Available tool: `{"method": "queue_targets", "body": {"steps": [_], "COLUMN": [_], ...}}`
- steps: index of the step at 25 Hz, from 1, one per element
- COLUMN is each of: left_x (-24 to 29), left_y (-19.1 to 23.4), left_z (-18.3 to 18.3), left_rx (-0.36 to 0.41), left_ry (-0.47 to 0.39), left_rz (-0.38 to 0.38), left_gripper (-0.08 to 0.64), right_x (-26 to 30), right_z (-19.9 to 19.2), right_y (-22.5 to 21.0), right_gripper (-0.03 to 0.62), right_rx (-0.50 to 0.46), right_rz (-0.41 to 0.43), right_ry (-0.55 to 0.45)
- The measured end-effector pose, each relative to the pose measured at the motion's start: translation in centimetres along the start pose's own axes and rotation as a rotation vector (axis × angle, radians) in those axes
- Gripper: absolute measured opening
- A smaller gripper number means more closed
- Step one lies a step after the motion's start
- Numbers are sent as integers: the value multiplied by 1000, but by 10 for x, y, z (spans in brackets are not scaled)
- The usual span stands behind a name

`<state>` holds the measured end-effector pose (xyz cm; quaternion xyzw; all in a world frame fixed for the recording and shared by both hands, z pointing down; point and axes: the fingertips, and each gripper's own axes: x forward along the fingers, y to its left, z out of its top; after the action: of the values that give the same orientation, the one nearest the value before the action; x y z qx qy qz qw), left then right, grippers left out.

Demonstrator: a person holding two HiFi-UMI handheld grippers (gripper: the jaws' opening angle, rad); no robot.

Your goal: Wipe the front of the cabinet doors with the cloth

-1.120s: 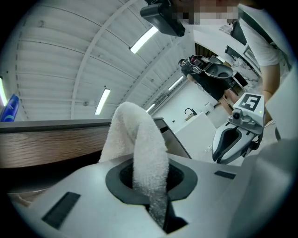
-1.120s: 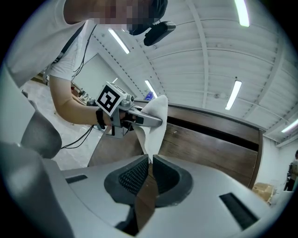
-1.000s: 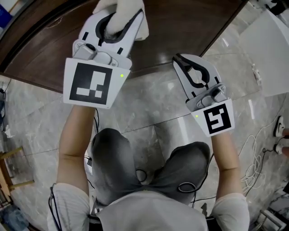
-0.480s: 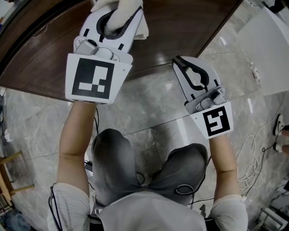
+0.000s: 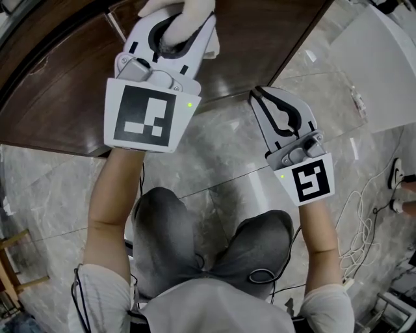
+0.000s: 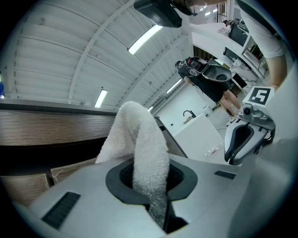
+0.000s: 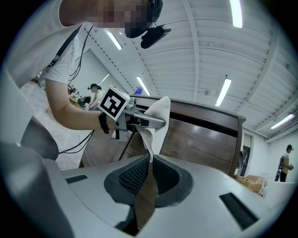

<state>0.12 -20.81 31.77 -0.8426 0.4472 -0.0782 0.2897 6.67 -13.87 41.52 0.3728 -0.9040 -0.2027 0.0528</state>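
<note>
Both arms reach forward, left tool (image 5: 181,19) clamped tight, right tool (image 5: 259,95) with jaws together.

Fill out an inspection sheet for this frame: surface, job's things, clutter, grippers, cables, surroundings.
Surface: cabinet door, dark wood, glossy.
Job's things: white cloth, bunched, held up at the door; contact cannot be told.
Clutter: wooden frame on the floor at the left edge.
Grippers: left gripper shut on the cloth; right gripper shut, empty.
Cables: white cables loose on the floor at right; dark cable over the person's legs.
Surroundings: marbled floor; white panel at upper right.
</note>
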Motion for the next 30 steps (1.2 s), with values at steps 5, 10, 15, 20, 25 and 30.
{"method": "queue_targets", "body": {"steps": [5, 10, 15, 20, 25, 30], "left_x": [15, 30, 46, 66, 85, 109], "left_y": [-10, -24, -34, -47, -61, -78], "left_z": [5, 5, 5, 8, 11, 16], "left_rx": [-11, -18, -28, -29, -32, -32], "left_ry": [-12, -14, -28, -35, -45, -52], "left_rz": [-10, -15, -13, -5, -7, -11], "left_gripper": [58, 58, 58, 58, 58, 58], "right_x": [-9, -22, -34, -47, -60, -79], "right_z": [-3, -9, -16, -19, -21, -30], "right_y": [-9, -19, -30, -47, -54, -67], "right_gripper": [52, 52, 52, 52, 52, 52], "right_rx": [-4, -2, -3, 5, 11, 20], "right_rz": [-17, -37, -57, -89, -109, -132], "right_ry": [9, 22, 30, 28, 25, 39]}}
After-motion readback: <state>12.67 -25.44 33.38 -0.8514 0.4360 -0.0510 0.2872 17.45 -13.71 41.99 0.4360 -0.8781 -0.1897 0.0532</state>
